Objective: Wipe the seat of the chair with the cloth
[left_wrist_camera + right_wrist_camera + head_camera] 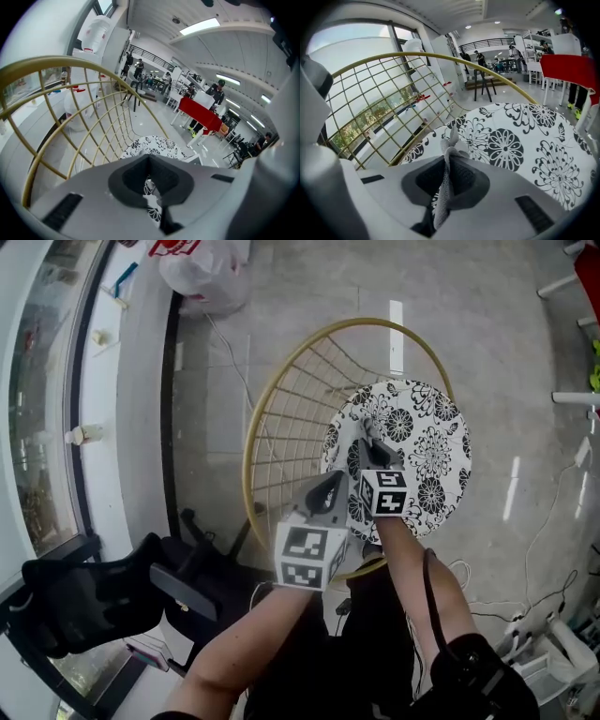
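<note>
Black office chair [84,601]: far left of the left tongs, well apart, on grey floor [281,296]. White plastic bag [202,268] lies on the floor far ahead of both tongs, off to the left.

Chair: gold wire backrest [281,418], a curved hoop filled with a grid of thin rods, stands to the left of and just ahead of the left tongs.

Left tongs [330,486]: held over the near edge of the chair, where the backrest meets the seat. Jaws are brought together with nothing between them. The left gripper view shows only a thin slit below the pads, through which the patterned seat appears.

Right tongs [367,440]: just right of and slightly ahead of the left tongs, over the seat. Jaws are clamped on the cloth [444,187], which is grey, knit-textured and pinched into a narrow upright fold. A small tuft sticks out past the tips towards the seat. Contact between cloth and seat: cannot tell.

Seat [427,446]: round, white with black flower print. It spreads beneath the right tongs and out to their right.

Right of the right tongs, well apart: cables [553,601] on the floor. Red desk [569,70] stands beyond the seat in the right gripper view.
</note>
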Tool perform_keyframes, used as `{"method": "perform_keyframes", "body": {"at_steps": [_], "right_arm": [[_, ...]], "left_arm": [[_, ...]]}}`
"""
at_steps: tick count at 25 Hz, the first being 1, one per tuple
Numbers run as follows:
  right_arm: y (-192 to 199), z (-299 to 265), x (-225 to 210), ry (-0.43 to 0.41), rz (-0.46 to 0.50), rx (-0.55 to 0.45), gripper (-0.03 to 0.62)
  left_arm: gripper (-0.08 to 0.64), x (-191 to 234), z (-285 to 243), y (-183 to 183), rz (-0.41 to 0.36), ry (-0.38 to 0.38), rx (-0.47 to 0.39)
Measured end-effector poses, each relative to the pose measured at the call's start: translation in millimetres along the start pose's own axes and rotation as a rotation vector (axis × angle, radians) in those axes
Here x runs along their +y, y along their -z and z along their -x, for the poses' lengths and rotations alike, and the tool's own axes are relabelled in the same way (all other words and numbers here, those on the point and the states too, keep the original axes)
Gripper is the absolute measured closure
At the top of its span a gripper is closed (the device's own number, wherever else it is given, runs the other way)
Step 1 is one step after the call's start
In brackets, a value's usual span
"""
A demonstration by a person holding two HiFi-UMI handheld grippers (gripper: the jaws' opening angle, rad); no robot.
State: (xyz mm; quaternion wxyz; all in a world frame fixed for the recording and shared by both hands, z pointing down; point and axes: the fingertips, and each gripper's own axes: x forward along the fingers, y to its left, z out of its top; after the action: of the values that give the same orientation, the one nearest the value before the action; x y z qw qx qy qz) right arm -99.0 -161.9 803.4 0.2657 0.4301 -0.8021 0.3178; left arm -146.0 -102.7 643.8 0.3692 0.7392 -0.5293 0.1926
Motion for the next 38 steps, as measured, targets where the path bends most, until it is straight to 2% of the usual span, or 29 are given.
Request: {"method": "perform_keyframes", "body": {"at_steps": [3, 7, 12, 15, 19, 25, 28, 33, 38], "right_arm": [[-4.1, -4.9, 27.2, -0.059, -0.016, -0.001, 0.571], [-13.4, -3.9, 55.0, -0.147, -0.039, -0.016, 0.571], [-33.6, 33.0, 44.4, -0.192, -0.043, -0.075, 0.571], [-44.6, 69.3, 6.4, -0.145, -0.051, -0.101, 0.571], [-44.6, 118.7, -64.6, -0.014, -0.073, -0.108, 0.571], [-8.0, 176.7, -157.9, 0.201, -0.104, -0.062, 0.571], [5.9, 182.2, -190.8, 0.271, -0.115, -0.039, 0.571], [31.5, 169.8, -217.7, 0.337, -0.126, 0.026, 0.571], [49.4, 144.3, -196.0, 0.298, -0.132, 0.08, 0.571]], "left_arm": [[0.552, 5.3, 5.9, 0.7, 0.017, -0.025, -0.001], [0.552, 2.7, 9.4, -1.1, 0.003, -0.032, -0.008], [0.552, -9.6, 9.2, -4.0, 0.009, -0.03, -0.004], [0.552, -30.7, 6.0, -10.8, 0.019, -0.008, -0.003], [0.552, -68.2, -9.0, -16.9, -0.012, 0.026, 0.015], [0.552, -123.7, -44.3, 8.1, -0.095, 0.103, 0.103], [0.552, -134.0, -63.2, 11.5, -0.138, 0.126, 0.124], [0.552, -120.3, -75.3, 15.1, -0.171, 0.109, 0.142], [0.552, -86.0, -60.0, 14.6, -0.112, 0.059, 0.132]]}}
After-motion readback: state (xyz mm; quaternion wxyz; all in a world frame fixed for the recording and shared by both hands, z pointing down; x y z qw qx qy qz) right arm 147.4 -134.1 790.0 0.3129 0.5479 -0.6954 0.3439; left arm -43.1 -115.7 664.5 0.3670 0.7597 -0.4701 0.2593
